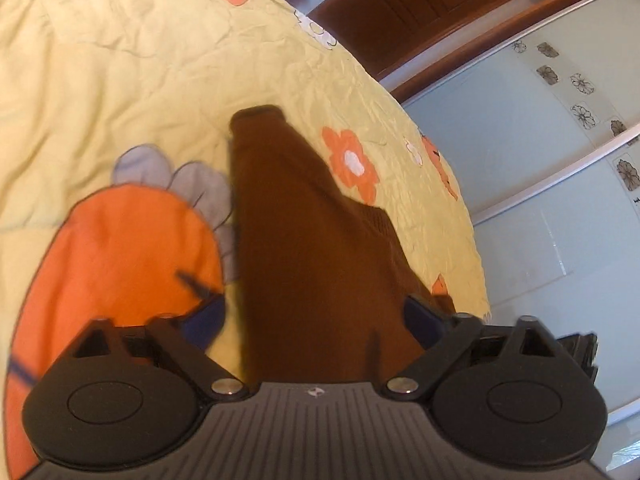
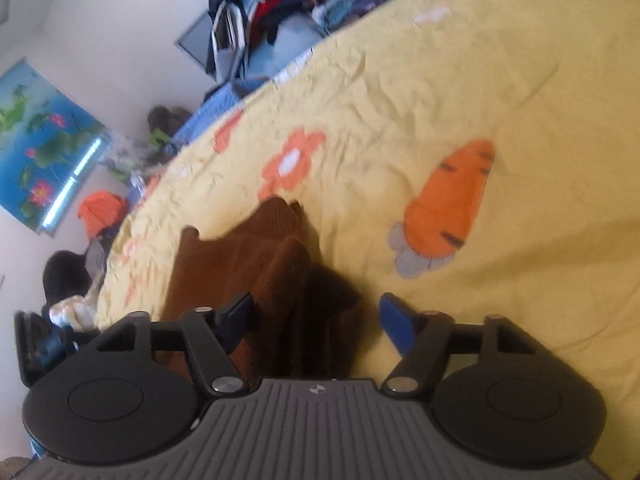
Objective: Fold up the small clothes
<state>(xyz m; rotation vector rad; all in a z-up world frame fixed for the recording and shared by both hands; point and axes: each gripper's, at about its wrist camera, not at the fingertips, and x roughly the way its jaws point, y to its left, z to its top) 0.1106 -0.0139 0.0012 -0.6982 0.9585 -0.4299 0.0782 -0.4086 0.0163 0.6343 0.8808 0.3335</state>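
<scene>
Left wrist view: brown sweater (image 1: 304, 248) lies on the yellow bedspread (image 1: 120, 80) beside the carrot print, under both grippers, jaws spread on each. Looks soft, floppy knit, so I'd pinch an edge or cuff.

You are looking at a bed (image 1: 120, 60) with a yellow cover full of wrinkles. The cover has orange flowers (image 1: 352, 162) and big orange carrots (image 2: 450, 204) printed on it. A brown piece of clothing (image 1: 304, 240) lies right on the cover, bunched into folds. In the right view, more clothes are piled (image 2: 288, 4) past the far edge of the bed.
</scene>
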